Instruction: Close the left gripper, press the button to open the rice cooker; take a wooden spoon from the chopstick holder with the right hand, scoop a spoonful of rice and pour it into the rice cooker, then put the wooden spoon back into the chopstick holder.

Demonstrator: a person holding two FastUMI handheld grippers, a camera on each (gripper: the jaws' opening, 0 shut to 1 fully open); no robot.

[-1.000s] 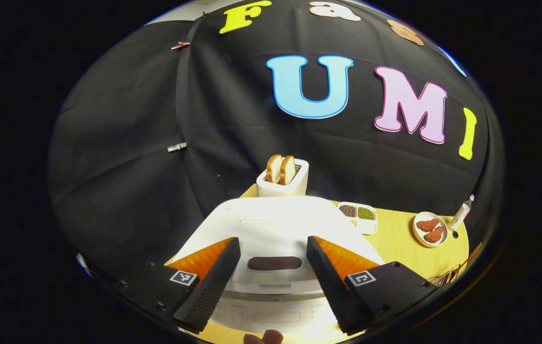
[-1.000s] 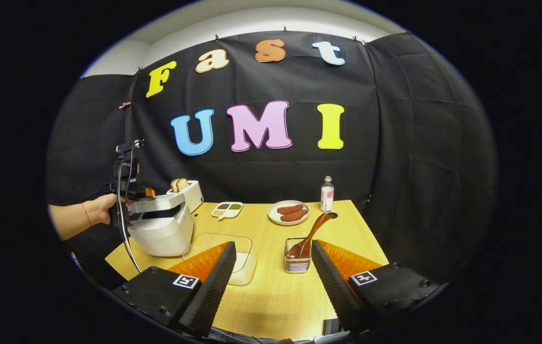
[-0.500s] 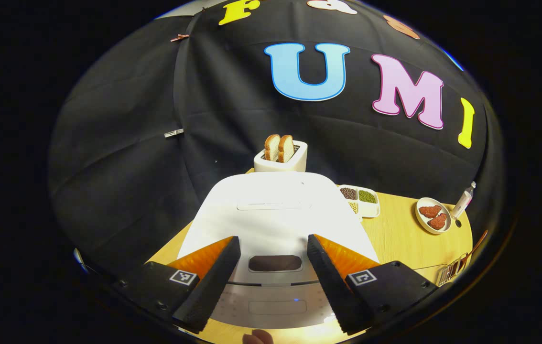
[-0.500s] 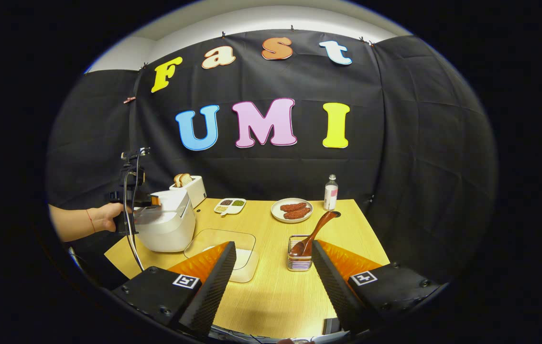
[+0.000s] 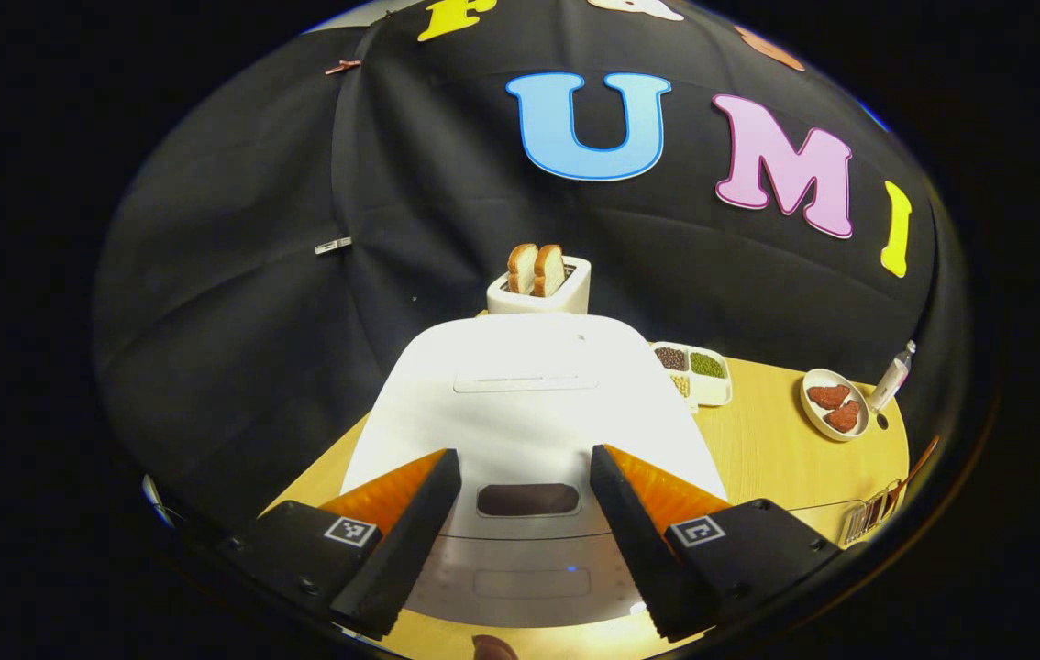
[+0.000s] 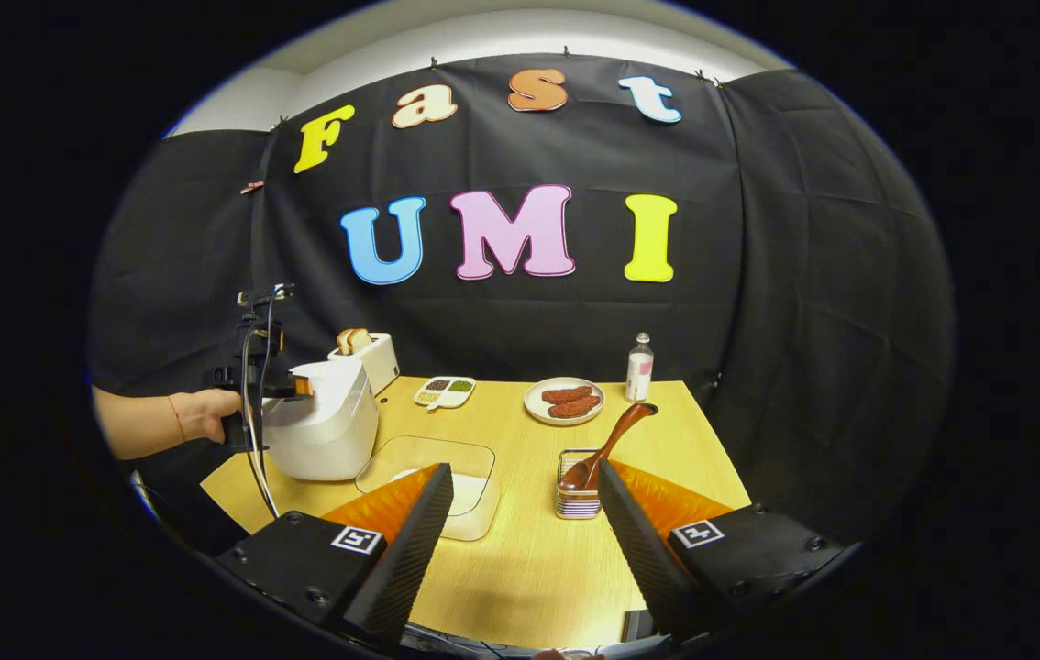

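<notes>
The white rice cooker [image 5: 520,394] stands with its lid down at the table's left end, and I see the cooker [image 6: 323,426] from the side in the right gripper view. My left gripper [image 5: 523,456] hovers open just over the lid, its fingers either side of the dark button recess [image 5: 527,500]. A hand [image 6: 208,417] holds that gripper [image 6: 286,387] by the cooker's top. The wooden spoon [image 6: 607,445] leans in the wire chopstick holder [image 6: 578,495]. My right gripper [image 6: 525,469] is open and empty, short of the holder. A clear tray with rice [image 6: 447,472] lies beside the cooker.
Behind the cooker is a toaster [image 5: 540,284] with two bread slices. On the wooden table [image 6: 529,559] sit a divided dish of beans [image 6: 445,391], a plate of sausages [image 6: 564,401] and a small bottle [image 6: 638,367]. Black cloth walls close in the back and sides.
The cooker's lid stood ajar a second ago and now lies shut. The left gripper has sunk a little with it. The right gripper has drifted slightly, still open.
</notes>
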